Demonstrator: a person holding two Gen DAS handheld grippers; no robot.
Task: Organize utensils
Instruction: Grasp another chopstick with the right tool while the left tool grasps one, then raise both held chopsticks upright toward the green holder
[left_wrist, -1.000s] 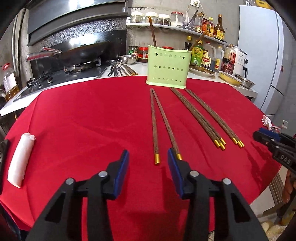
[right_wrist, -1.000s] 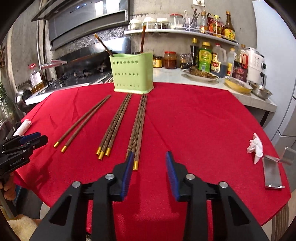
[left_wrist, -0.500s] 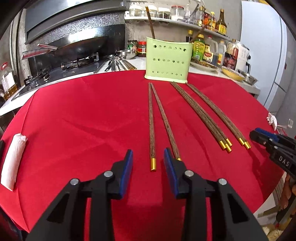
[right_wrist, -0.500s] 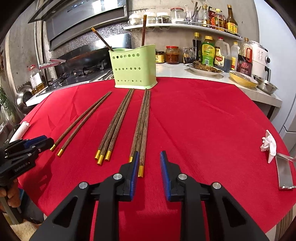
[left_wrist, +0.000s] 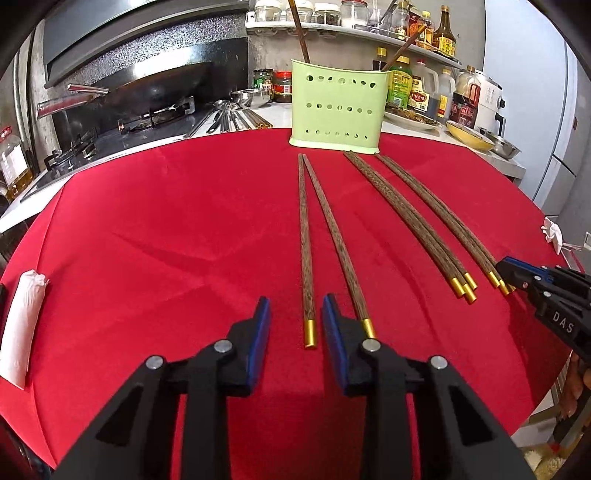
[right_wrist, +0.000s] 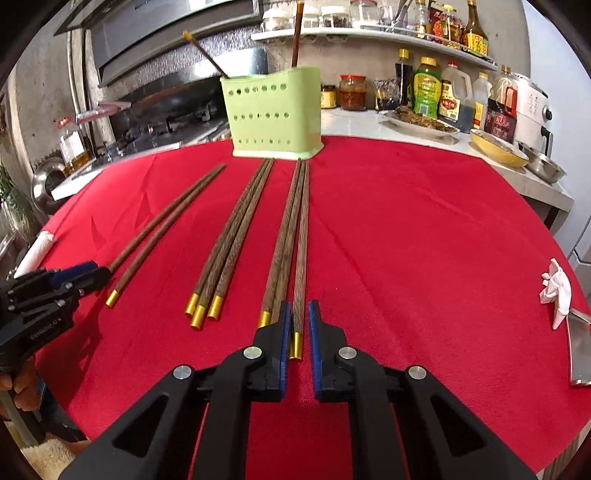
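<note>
On the red table (left_wrist: 147, 229), our left claw (left_wrist: 295, 325) has been closing but sits loose around one gold-tipped chopstick (left_wrist: 306, 251). Our right claw (right_wrist: 297, 332) just clamped another chopstick (right_wrist: 301, 258). That green holder (right_wrist: 273, 114) stands at the far edge.

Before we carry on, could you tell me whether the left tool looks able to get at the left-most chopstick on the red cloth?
Probably yes. The left tool already has the gold tip of that chopstick between its closing blue pads, and nothing lies over it; its partner chopstick sits just outside the right pad.
</note>
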